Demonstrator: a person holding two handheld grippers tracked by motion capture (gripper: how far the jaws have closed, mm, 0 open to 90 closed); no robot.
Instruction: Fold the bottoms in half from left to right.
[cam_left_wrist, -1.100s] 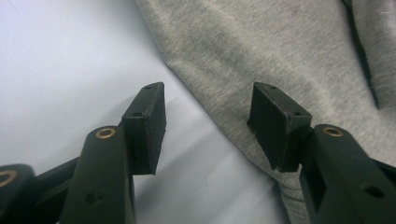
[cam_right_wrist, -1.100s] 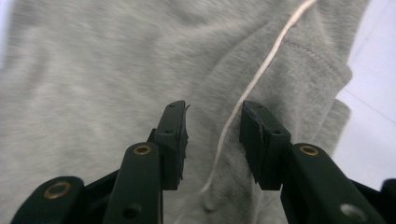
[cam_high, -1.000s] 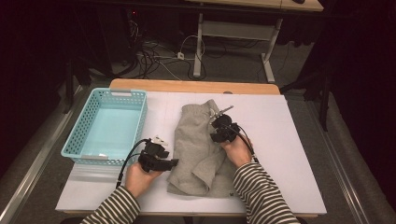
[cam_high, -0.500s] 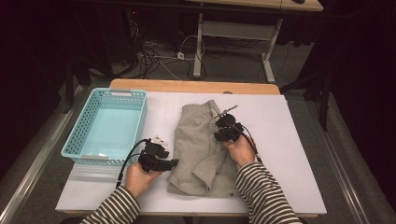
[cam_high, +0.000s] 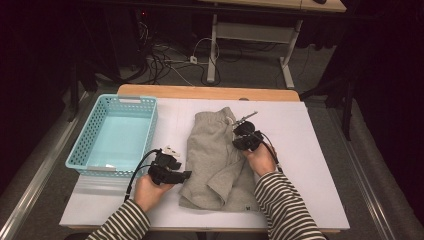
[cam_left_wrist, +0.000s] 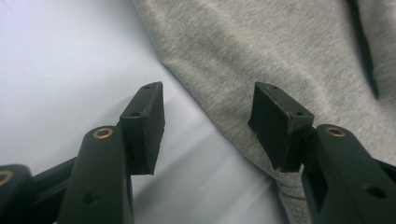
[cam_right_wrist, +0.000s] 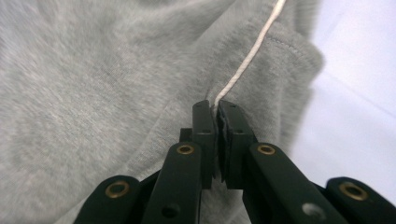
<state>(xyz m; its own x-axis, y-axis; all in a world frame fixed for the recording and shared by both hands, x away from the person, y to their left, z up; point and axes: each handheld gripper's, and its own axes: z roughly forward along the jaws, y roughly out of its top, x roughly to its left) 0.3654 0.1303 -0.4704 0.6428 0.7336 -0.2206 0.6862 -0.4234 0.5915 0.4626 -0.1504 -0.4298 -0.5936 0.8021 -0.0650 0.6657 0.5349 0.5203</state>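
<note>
Right gripper view: your right gripper (cam_right_wrist: 215, 109) has its jaws pinched tight on the white drawstring (cam_right_wrist: 252, 49) of the grey shorts (cam_high: 220, 155), which lie mid-frame on the worktop (cam_high: 320, 165). Your left gripper (cam_left_wrist: 208, 112) waits with jaws wide apart, straddling the hem, probably ready to pin it.

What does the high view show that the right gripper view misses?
High view alone: the blue basket left of the grey shorts, the left gripper at their edge, striped sleeves, white table. Right gripper view alone: the right gripper shut on the white drawstring, seen close. Both: shorts and tabletop.
</note>
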